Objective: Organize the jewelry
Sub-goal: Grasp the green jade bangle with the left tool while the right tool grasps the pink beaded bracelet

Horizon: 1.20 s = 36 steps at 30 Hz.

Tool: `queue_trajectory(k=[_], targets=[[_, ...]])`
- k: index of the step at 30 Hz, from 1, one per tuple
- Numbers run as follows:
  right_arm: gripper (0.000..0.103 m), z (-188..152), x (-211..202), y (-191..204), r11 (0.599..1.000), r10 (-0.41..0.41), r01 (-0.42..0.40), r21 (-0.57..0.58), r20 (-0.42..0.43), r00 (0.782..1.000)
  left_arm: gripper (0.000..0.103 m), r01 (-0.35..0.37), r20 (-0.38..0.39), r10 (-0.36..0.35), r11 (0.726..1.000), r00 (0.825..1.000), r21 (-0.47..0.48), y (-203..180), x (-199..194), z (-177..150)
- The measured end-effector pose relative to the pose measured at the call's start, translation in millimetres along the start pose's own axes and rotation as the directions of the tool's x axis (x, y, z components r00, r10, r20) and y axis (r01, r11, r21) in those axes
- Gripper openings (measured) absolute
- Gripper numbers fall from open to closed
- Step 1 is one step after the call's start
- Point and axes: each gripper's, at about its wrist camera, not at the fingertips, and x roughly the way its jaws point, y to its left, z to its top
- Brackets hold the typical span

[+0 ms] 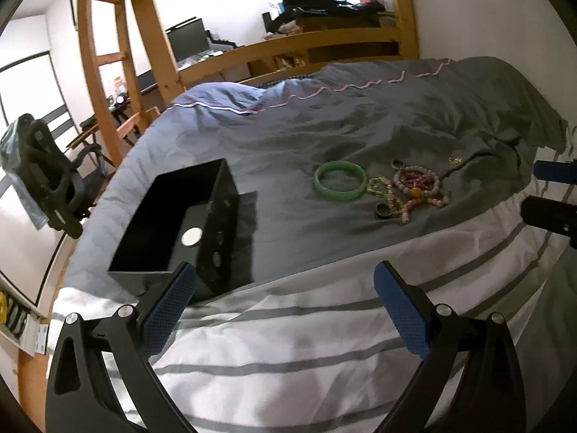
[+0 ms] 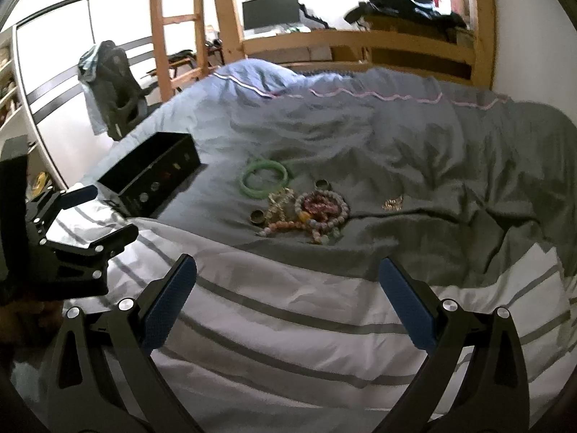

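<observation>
A black open jewelry box (image 1: 180,231) sits on the bed at left; a round silver piece (image 1: 191,237) lies inside it. The box also shows in the right wrist view (image 2: 151,176). A green bangle (image 1: 339,180) (image 2: 265,177) lies mid-bed. Beside it is a pile of bead bracelets (image 1: 414,184) (image 2: 317,213), dark rings (image 1: 382,211) (image 2: 256,217) and a small gold piece (image 1: 455,159) (image 2: 393,202). My left gripper (image 1: 285,310) is open and empty, just in front of the box. My right gripper (image 2: 286,306) is open and empty, short of the pile.
The bed has a grey-blue duvet (image 1: 324,122) and a white striped sheet (image 1: 288,342) at the near edge. A wooden ladder (image 1: 108,54) and bed frame (image 1: 324,43) stand behind. A chair (image 2: 111,97) stands left of the bed.
</observation>
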Motion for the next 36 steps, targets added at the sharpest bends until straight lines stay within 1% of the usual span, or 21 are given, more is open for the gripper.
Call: queue_trajectory(k=[4,8,11,12,13,17,20,23,25,26,27,29,30,31,32,34,36], targets=[[0.1,8.2,12.5,-11.7,0.999,0.003,-0.002,0.04,-0.008,1.0,0.097,0.012,0.002,-0.012,1.0,1.0,0.015,-7.4,14.6,9.6],[0.099,17.7,26.6,-20.7,0.998,-0.009,0.01,0.055,-0.013,1.0,0.097,0.042,-0.001,-0.042,0.999,0.999,0.009,-13.2,40.7,21.4],[0.091,23.9,41.2,-25.6,0.998,-0.006,0.008,0.062,-0.032,0.999,0.097,0.077,0.001,-0.077,0.997,0.997,-0.009,-18.2,64.0,31.8],[0.085,26.1,48.3,-27.5,0.998,-0.006,0.009,0.063,-0.042,0.999,0.097,0.09,0.004,-0.09,0.996,0.996,-0.016,-20.1,72.7,35.7],[0.081,28.4,55.1,-28.9,0.998,-0.008,0.011,0.063,-0.053,0.999,0.097,0.103,0.006,-0.102,0.994,0.995,-0.023,-22.1,83.3,40.3],[0.073,37.7,80.1,-35.5,0.998,-0.014,0.018,0.059,-0.065,0.998,0.097,0.125,0.011,-0.125,0.991,0.992,-0.05,-25.5,114.0,55.2],[0.064,44.6,102.1,-39.0,0.999,-0.014,0.018,0.046,-0.078,0.997,0.097,0.125,0.024,-0.124,0.99,0.992,-0.068,-25.9,137.3,67.9],[0.057,47.2,124.7,-40.6,0.999,0.001,0.003,0.037,-0.108,0.994,0.097,0.128,0.005,-0.128,0.987,0.992,-0.097,-23.5,162.8,76.7],[0.051,47.6,142.9,-41.8,0.999,0.015,-0.01,0.042,-0.141,0.99,0.097,0.123,-0.035,-0.129,0.985,0.991,-0.122,-22.0,182.6,79.9],[0.048,47.3,150.7,-42.5,0.999,0.017,-0.011,0.044,-0.156,0.988,0.097,0.129,-0.056,-0.138,0.982,0.989,-0.136,-20.4,190.5,80.8],[0.04,47.1,159.8,-42.8,0.999,0.018,-0.011,0.041,-0.171,0.985,0.097,0.143,-0.076,-0.156,0.978,0.985,-0.15,-19.0,197.8,81.1],[0.032,47.9,167.5,-44.3,0.999,0.02,-0.013,0.044,-0.174,0.985,0.097,0.164,-0.092,-0.182,0.971,0.979,-0.174,-15.3,206.8,81.3],[0.024,49.3,169.5,-44.7,0.999,0.022,-0.014,0.048,-0.173,0.985,0.096,0.172,-0.089,-0.19,0.968,0.978,-0.18,-13.9,207.9,81.9],[0.018,50.5,170.7,-45.1,0.998,0.022,-0.013,0.053,-0.167,0.986,0.092,0.177,-0.083,-0.195,0.967,0.977,-0.183,-13.0,208.1,82.7],[0.017,51.6,171.3,-45.2,0.998,0.025,-0.016,0.058,-0.163,0.986,0.082,0.179,-0.08,-0.197,0.966,0.977,-0.187,-12.2,208.0,83.0],[0.017,52.6,169.1,-46.3,0.997,0.032,-0.022,0.072,-0.149,0.988,0.071,0.182,-0.08,-0.2,0.965,0.976,-0.191,-11.2,209.1,83.0],[0.017,54.6,164.4,-46.7,0.996,0.036,-0.026,0.08,-0.128,0.991,0.045,0.197,-0.068,-0.213,0.961,0.975,-0.192,-10.6,206.9,83.9]])
